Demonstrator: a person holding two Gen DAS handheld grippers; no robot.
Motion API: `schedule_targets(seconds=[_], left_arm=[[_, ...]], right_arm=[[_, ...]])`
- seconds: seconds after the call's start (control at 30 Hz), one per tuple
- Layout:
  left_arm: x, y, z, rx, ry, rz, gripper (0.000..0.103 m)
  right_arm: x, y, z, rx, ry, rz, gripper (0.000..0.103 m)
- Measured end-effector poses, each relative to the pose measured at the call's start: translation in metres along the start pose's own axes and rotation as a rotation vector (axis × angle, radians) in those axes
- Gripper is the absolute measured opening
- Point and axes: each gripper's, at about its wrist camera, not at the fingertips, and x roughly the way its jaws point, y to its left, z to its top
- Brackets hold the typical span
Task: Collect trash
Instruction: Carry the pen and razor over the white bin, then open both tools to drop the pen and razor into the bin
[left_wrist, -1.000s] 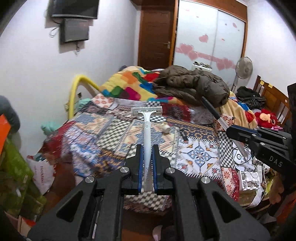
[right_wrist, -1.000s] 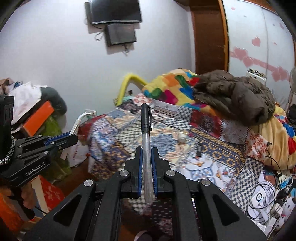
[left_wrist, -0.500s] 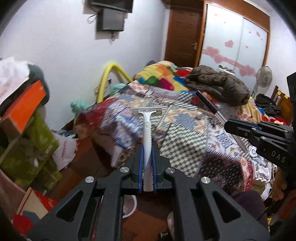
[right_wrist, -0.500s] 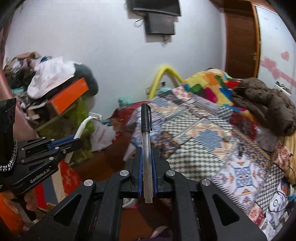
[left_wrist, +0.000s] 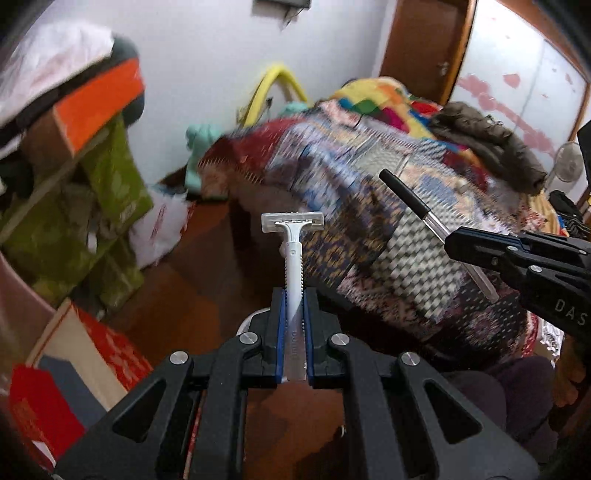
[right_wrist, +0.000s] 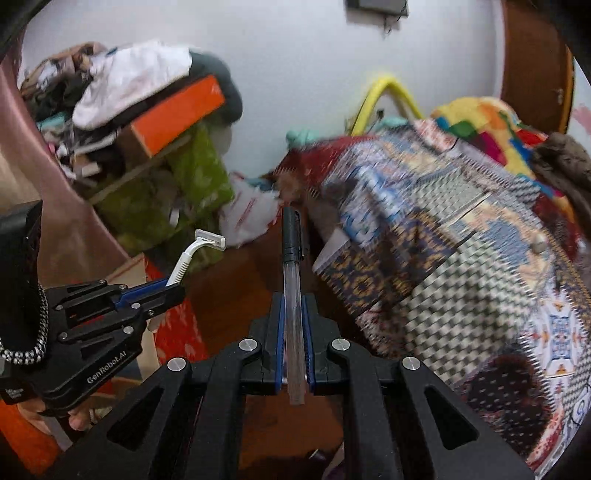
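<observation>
A white disposable razor (left_wrist: 293, 254) stands up from my left gripper (left_wrist: 294, 295), which is shut on its handle; its clear-capped head points away from me. My right gripper (right_wrist: 293, 301) is shut on a pen (right_wrist: 293, 266) with a clear barrel and a black cap. Both grippers hang over the brown floor beside the bed corner. In the left wrist view the right gripper (left_wrist: 448, 240) with the pen (left_wrist: 410, 197) comes in from the right. In the right wrist view the left gripper (right_wrist: 179, 291) and razor (right_wrist: 195, 249) show at the left.
A bed with a patchwork cover (left_wrist: 406, 206) fills the right side. A stack of boxes, an orange box (right_wrist: 177, 112) and clothes stand at the left by the wall. A white plastic bag (right_wrist: 249, 212) lies on the floor. Part of a white rim (left_wrist: 247, 325) shows under the left gripper.
Both grippers swung left and downward, away from over the bed toward the floor beside it. The razor and the pen stay clamped as before.
</observation>
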Motion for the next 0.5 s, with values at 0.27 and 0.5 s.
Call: schedule_targets(seconds=[0.27, 0.5], left_arm=[[0.071, 0.034, -0.034, -0.074, 0.172, 0.020, 0.007], [0.129, 0.046, -0.056, -0.101, 0.315, 0.032, 0.007]], right_arm=[[0.080, 0.007, -0.012, -0.008, 0.182, 0.033, 0.008], [0.145, 0.009, -0.018, -0.016, 0.319, 0.035, 0.008]])
